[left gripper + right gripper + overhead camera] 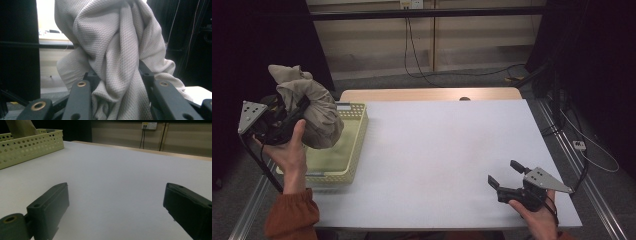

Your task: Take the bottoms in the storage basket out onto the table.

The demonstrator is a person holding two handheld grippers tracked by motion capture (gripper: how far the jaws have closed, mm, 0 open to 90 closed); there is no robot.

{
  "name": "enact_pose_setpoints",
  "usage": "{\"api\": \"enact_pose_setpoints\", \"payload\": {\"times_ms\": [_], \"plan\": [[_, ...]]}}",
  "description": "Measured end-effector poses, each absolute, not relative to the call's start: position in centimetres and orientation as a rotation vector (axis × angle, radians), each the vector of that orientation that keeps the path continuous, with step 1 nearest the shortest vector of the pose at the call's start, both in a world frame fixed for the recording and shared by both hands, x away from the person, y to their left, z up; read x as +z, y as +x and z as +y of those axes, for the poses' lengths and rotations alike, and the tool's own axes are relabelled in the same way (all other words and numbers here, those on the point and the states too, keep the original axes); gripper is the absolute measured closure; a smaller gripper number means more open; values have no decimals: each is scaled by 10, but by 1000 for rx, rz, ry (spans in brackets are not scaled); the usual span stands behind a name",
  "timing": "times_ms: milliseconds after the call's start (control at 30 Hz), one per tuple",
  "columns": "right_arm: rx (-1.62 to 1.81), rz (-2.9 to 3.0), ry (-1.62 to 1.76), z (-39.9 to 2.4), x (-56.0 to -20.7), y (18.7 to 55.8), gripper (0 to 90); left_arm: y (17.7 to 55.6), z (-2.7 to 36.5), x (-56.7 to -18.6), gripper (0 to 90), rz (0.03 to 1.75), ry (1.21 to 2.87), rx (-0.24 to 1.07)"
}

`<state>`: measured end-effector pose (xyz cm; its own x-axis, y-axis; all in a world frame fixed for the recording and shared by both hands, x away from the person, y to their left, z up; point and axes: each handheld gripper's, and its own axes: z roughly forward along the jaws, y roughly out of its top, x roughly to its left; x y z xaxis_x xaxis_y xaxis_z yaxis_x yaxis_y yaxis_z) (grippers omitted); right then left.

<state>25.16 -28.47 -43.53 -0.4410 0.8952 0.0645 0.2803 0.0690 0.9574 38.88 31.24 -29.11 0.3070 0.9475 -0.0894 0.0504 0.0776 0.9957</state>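
Note:
A bundled beige cloth (309, 107) hangs in the air above the pale yellow perforated basket (354, 145) at the table's left side. My left gripper (294, 112) is shut on the cloth, held up by a hand with an orange sleeve. In the left gripper view the cloth (115, 57) bunches between the two black jaws and drapes upward over them. My right gripper (504, 172) rests low at the table's near right corner, open, with only bare white tabletop between its jaws (115, 202).
The white table (447, 150) stretches between the basket and my right gripper. The basket's corner (27, 145) stands at the far left of the right gripper view. Cables and a wall socket (148, 125) lie beyond the far edge.

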Motion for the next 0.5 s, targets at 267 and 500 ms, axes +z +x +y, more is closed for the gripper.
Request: {"api": "enact_pose_setpoints", "payload": {"times_ms": [267,500], "plan": [[1389,1783,1168,-285,-435,252,64,384,309,-287,647,1001,1289,930],[1393,1782,1174,-284,-436,252,64,381,306,-281,644,971,1274,906]]}}
